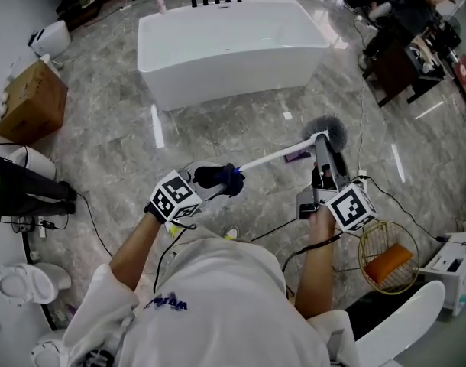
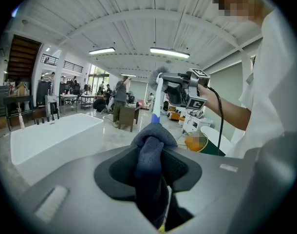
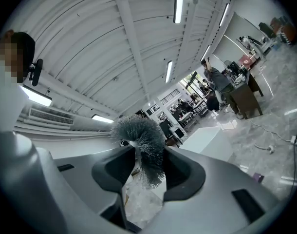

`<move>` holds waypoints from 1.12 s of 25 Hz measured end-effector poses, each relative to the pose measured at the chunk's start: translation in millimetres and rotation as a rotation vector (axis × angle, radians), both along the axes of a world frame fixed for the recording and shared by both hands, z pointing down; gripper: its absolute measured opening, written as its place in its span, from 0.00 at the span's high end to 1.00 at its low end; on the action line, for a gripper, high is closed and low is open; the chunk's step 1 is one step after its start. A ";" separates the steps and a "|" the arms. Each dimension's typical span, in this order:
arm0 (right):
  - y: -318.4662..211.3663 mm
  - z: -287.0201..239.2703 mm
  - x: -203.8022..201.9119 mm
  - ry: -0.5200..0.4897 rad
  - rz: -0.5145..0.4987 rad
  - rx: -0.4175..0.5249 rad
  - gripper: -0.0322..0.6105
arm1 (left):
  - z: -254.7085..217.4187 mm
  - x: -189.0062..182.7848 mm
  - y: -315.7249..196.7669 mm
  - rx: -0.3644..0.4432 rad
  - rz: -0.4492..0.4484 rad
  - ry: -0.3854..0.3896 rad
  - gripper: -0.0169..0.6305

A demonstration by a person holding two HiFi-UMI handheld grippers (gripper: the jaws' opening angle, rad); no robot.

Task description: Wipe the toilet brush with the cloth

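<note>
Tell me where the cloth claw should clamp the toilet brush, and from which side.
Probably the bare white shaft of the toilet brush, from the person's left, jaws across it: it runs straight between the cloth in the left claw and the right claw near the bristles.

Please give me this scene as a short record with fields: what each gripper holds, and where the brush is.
left gripper: shut on the cloth
cloth: dark blue, bunched round the white handle
right gripper: shut on the toilet brush, at its bristle head
toilet brush: in the air, spanning both grippers
background: white bathtub
</note>
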State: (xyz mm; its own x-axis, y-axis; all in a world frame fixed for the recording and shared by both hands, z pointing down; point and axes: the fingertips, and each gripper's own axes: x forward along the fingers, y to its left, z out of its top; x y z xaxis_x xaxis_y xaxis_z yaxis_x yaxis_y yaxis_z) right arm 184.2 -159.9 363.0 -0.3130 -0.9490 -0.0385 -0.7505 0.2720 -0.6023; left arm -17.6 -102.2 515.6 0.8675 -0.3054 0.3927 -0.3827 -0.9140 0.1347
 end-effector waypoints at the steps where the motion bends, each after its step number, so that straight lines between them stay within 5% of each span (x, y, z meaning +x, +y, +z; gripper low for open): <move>1: -0.9 0.9 -1.7 0.006 -0.003 -0.002 0.67 | 0.5 1.5 -1.4 0.000 0.005 -0.009 0.78; 12: 3.0 29.0 -37.2 0.075 -0.054 -0.047 0.68 | 3.0 10.5 0.5 -0.008 0.029 -0.008 0.78; 20: 14.6 70.2 -106.1 0.192 -0.194 -0.120 0.71 | -31.4 23.0 -17.6 -0.032 -0.021 0.146 0.82; 28: 16.9 85.6 -117.6 0.102 -0.230 -0.148 0.72 | -32.5 28.0 -16.1 -0.031 -0.014 0.168 0.83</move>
State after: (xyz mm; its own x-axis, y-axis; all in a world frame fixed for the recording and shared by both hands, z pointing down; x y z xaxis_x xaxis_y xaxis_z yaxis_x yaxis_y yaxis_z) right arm 66.7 -143.0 448.6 -0.5159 -0.8454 0.1384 -0.7382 0.3567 -0.5725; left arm 10.4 -118.3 483.1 0.9174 -0.3080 0.2522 -0.3654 -0.9029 0.2263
